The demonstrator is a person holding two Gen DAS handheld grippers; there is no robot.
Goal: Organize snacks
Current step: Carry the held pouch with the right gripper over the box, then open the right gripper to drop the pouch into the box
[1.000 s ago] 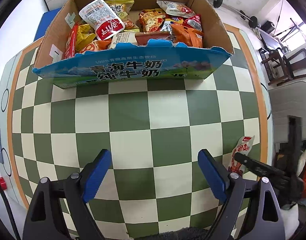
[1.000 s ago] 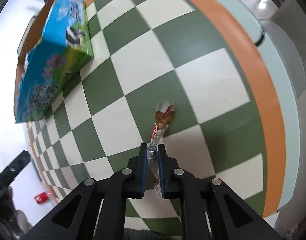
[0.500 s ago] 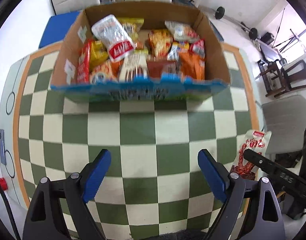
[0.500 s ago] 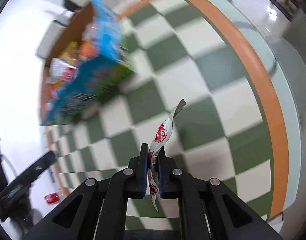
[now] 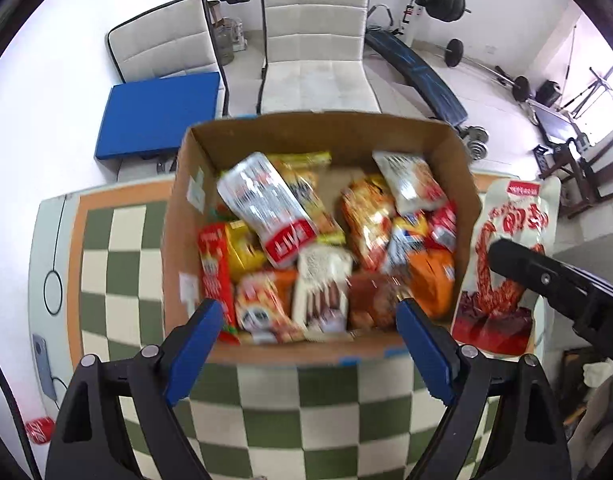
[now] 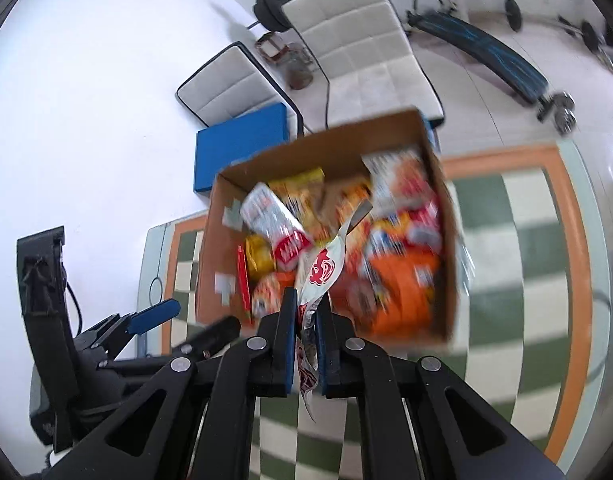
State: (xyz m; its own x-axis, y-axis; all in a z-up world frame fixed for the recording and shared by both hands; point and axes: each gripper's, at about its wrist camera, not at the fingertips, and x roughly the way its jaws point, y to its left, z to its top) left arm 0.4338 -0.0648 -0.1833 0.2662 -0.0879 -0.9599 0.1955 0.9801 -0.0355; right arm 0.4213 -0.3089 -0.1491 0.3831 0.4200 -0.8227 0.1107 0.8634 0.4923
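Snack pouch (image 6: pixel 320 270), white with red print, hangs in the air pinched between the pressed-together fingers of the right tool (image 6: pixel 306 332), and looks like thin crinkly film: light, limp, probably slick, with soft contents that would not mind a drop but might crush under a hard squeeze. The hold sits low on the pouch, near one end, so most of the length stands free above the jaws and flexes; the top seal curls over in the right wrist view. A grip near an end seam seems sound for such a flat packet, since the flat faces give the pads plenty to bear on. Its long axis runs along the tool's fingers, free end pointing away from the wrist toward the cardboard box (image 5: pixel 460 208). Seen from the left wrist, the pouch (image 5: pixel 506 240) shows its broad printed face just beside the box's right wall, outside it, above the checkered desk (image 5: pixel 326 400). The box is already crowded with bright packets. The left tool (image 5: pixel 306 344) is spread wide and carries nothing, poised before the box's near edge.
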